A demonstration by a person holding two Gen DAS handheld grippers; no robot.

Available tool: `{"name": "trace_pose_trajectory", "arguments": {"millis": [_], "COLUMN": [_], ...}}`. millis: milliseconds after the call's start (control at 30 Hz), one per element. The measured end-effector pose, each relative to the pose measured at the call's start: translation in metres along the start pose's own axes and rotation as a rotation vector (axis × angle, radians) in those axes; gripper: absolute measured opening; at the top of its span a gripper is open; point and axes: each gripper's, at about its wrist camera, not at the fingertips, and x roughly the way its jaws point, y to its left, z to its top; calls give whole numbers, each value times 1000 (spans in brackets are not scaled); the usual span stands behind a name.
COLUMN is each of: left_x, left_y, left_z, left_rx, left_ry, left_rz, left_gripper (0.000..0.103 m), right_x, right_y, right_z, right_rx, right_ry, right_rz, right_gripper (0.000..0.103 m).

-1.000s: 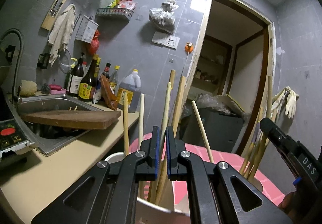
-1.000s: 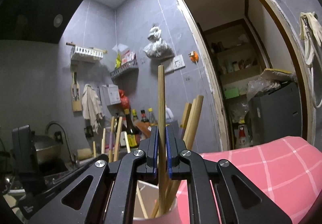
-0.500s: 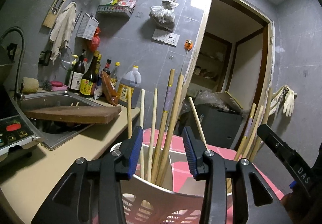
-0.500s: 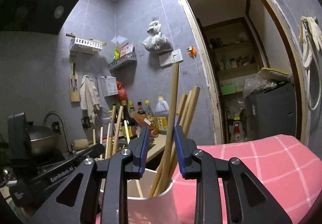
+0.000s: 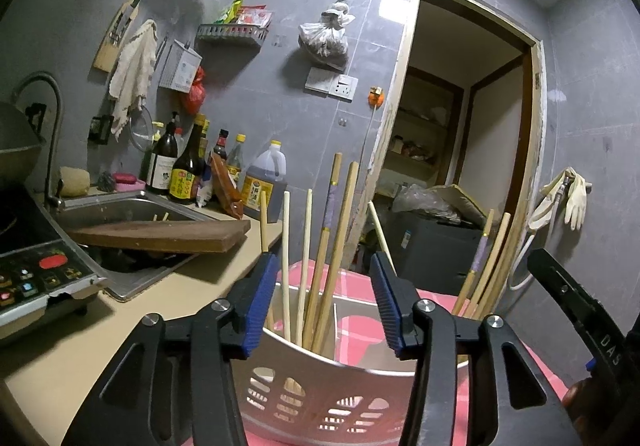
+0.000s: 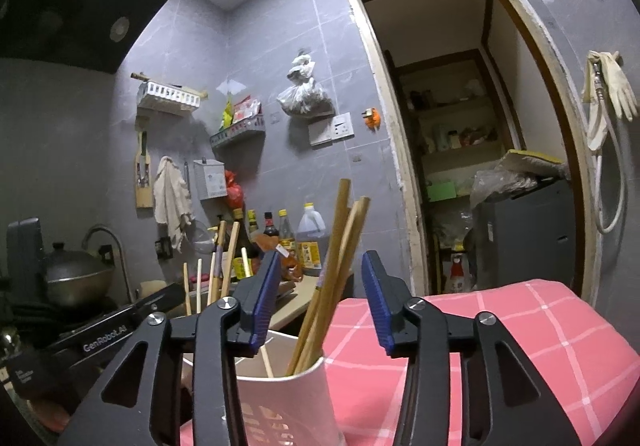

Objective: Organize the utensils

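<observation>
your left gripper (image 5: 324,302) and right gripper (image 6: 318,300) both gape empty above the white holder (image 5: 320,394), its compartments holding upright chopsticks (image 5: 334,246).

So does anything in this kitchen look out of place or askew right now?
Yes: the wooden cutting board lies across the sink, tilted, one end sticking out over the counter. The chopsticks lean loosely in the white holder.

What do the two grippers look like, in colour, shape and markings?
Both the left gripper and the right gripper have black frames with triangular cut-outs, silver screw heads and ribbed blue pads. Seen from the right wrist, the left gripper's side reads "GenRobot.AI" in white. No cables or sleeves show.
</observation>
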Motion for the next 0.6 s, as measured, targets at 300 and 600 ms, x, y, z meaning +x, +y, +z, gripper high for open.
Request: {"name": "trace_pose_trajectory", "arguments": {"millis": [300, 600], "left_x": [-20, -40], "left_y": [-20, -50], "left_z": [1, -7], "left_rx": [54, 104], "left_ry": [22, 89], "left_rz": [11, -38], "left_gripper": [63, 80], "right_x": [-38, -84], "right_y": [-14, -29], "right_z": [10, 17], "right_rx": [17, 14], "right_ry": [24, 84], "right_rz": [-52, -97], "right_gripper": [58, 79]}}
